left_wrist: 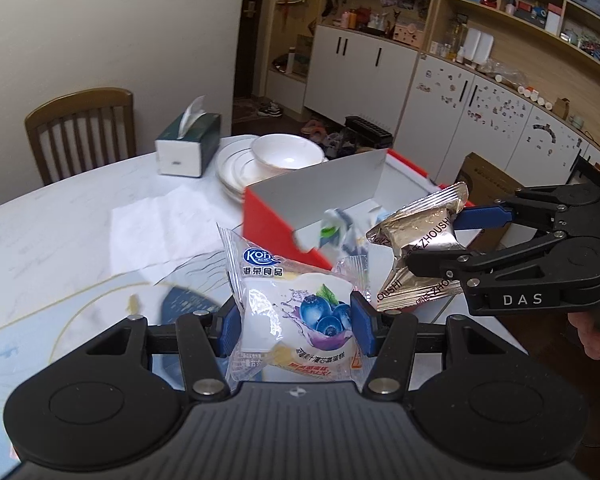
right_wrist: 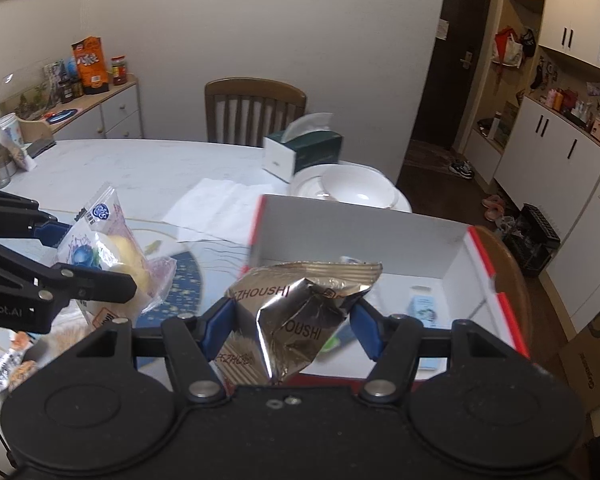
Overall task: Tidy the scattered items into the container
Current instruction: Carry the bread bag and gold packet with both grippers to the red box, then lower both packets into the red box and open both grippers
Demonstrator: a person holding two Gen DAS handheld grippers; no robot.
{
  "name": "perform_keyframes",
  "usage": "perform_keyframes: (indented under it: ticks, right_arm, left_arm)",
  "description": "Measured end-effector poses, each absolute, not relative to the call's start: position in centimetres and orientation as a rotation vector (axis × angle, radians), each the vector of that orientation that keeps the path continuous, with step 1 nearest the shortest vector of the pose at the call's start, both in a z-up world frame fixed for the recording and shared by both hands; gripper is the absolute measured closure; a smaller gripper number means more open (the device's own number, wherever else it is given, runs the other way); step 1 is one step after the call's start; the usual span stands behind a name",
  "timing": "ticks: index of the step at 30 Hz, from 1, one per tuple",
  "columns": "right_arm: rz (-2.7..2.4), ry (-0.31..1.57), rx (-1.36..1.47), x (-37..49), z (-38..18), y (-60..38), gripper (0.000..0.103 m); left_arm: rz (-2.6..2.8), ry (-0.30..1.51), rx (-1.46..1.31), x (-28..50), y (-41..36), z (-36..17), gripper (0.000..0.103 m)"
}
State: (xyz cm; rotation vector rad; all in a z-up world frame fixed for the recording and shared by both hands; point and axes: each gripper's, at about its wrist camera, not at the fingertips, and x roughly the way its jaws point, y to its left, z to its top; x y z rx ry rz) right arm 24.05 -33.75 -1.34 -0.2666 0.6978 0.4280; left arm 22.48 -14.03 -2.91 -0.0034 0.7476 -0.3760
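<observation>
My left gripper (left_wrist: 296,326) is shut on a clear blueberry cake packet (left_wrist: 296,312), held above the table short of the red box (left_wrist: 272,224). In the right wrist view that same packet (right_wrist: 100,256) hangs at the left in the left gripper (right_wrist: 96,264). My right gripper (right_wrist: 292,324) is shut on a gold foil snack packet (right_wrist: 300,304), over the near edge of the red box (right_wrist: 500,280) with its white inside. From the left wrist view the foil packet (left_wrist: 416,236) and right gripper (left_wrist: 440,236) sit at the right. Several small packets lie inside the box.
A stack of white plates with a bowl (left_wrist: 276,156) and a green tissue box (left_wrist: 188,144) stand behind the red box. A white paper sheet (left_wrist: 168,224) lies on the marble table. Loose snack packets (right_wrist: 8,364) lie at the table's left. A wooden chair (right_wrist: 256,108) stands beyond.
</observation>
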Motion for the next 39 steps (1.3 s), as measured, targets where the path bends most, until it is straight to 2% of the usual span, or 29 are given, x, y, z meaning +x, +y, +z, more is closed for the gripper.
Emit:
perform_keyframes:
  ticks: [20, 39]
  right_arm:
    - [0.332, 0.721, -0.242, 31.4, -2.6, -42.4, 0.04]
    - [0.456, 0.779, -0.414, 38.6, -6.8, -43.2, 0.04]
  left_arm:
    - [-0.476, 0.764, 0.095, 29.1, -23.6, -3.8, 0.049]
    - [-0.529, 0.868, 0.163, 34.8, -29.5, -8.3, 0.049]
